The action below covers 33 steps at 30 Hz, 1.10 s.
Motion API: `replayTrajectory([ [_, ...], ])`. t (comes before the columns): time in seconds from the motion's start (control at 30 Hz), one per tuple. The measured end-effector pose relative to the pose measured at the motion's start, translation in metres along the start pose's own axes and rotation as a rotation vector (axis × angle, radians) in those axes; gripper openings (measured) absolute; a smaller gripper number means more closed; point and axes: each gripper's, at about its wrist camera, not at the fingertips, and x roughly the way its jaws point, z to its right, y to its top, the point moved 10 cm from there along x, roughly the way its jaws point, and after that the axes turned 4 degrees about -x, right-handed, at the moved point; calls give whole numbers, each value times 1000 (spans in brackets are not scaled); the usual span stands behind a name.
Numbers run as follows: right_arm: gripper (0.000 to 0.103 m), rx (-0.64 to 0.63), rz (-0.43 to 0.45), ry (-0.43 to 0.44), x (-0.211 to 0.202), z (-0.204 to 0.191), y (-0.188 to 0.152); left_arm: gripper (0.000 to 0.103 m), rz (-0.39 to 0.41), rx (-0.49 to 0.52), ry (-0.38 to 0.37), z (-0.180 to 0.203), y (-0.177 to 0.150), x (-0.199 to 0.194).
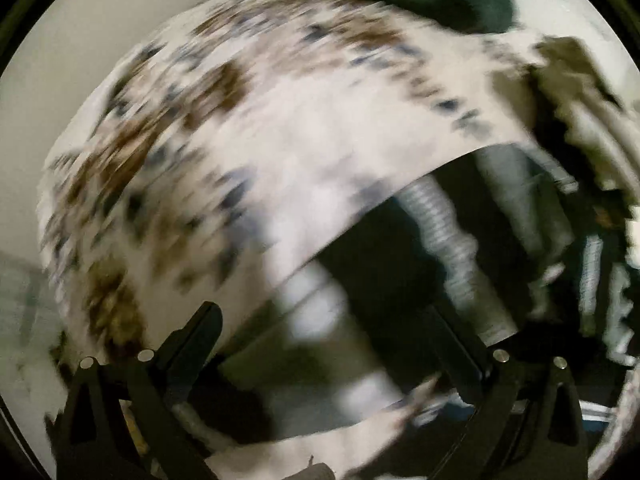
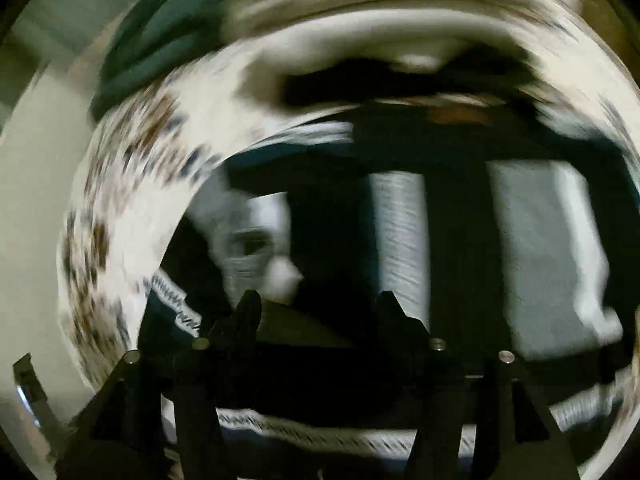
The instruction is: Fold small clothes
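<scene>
My right gripper, half open and empty, sits right over the dark garment with grey stripes, stripes running away from me; left gripper wide open, empty, over the patterned bedding's edge, farther off.

We see a pale desk along the left edge of both wrist views, bare and cream-coloured where it shows. Low at the left of the right wrist view, we make out a small shiny object lying on that desk, too blurred to identify.
</scene>
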Motion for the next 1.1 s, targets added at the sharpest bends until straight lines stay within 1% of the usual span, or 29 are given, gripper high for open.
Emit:
replayTrajectory([
  [0.03,62,76,8,-22,-11,27,-6,103,1,19,-35,17,8,0],
  [0.07,62,110,11,-36,-10,38,-1,103,-9,37,-80,38,16,1],
  [0.1,62,157,21,-61,-14,58,-5,103,-19,58,-123,61,23,4],
  [0.17,62,258,40,-120,-23,106,-12,103,-37,98,-173,99,34,12],
  [0.23,62,326,57,-143,-32,144,-13,103,-66,138,-212,136,41,24],
  [0.3,62,372,76,-156,-47,179,-11,103,-105,183,-219,169,44,43],
  [0.37,62,411,99,-160,-57,204,-7,96,-136,224,-207,194,43,62],
  [0.4,62,430,110,-160,-62,214,-6,80,-152,248,-199,204,43,72],
  [0.43,62,455,122,-157,-68,228,-5,43,-161,270,-186,211,40,79],
  [0.47,62,474,130,-150,-78,244,-4,27,-160,290,-174,216,39,84],
  [0.5,62,496,139,-142,-82,253,-4,15,-141,297,-157,216,41,84],
  [0.53,62,520,148,-137,-85,262,-5,11,-112,286,-161,213,44,80],
  [0.6,62,554,159,-126,-91,273,-8,10,-69,222,-222,202,53,65],
  [0.63,62,572,162,-118,-93,279,-10,9,-56,194,-240,195,56,59],
  [0.7,62,580,163,-120,-94,287,-13,8,-32,154,-249,180,60,49],
  [0.8,62,558,139,-125,-86,292,-16,8,-30,115,-256,170,60,43],
  [0.87,62,499,92,-124,-74,288,-18,8,-16,122,-255,170,58,37],
  [0.93,62,397,35,-142,-56,280,-18,8,-5,123,-254,176,64,37],
  [1.0,62,301,-22,-186,-39,275,-21,8,5,116,-253,180,67,38],
  [1.03,59,263,-22,-239,-34,278,-19,8,4,113,-253,179,66,38],
  [1.1,49,264,22,-282,-36,286,-15,8,3,111,-248,176,64,40],
])
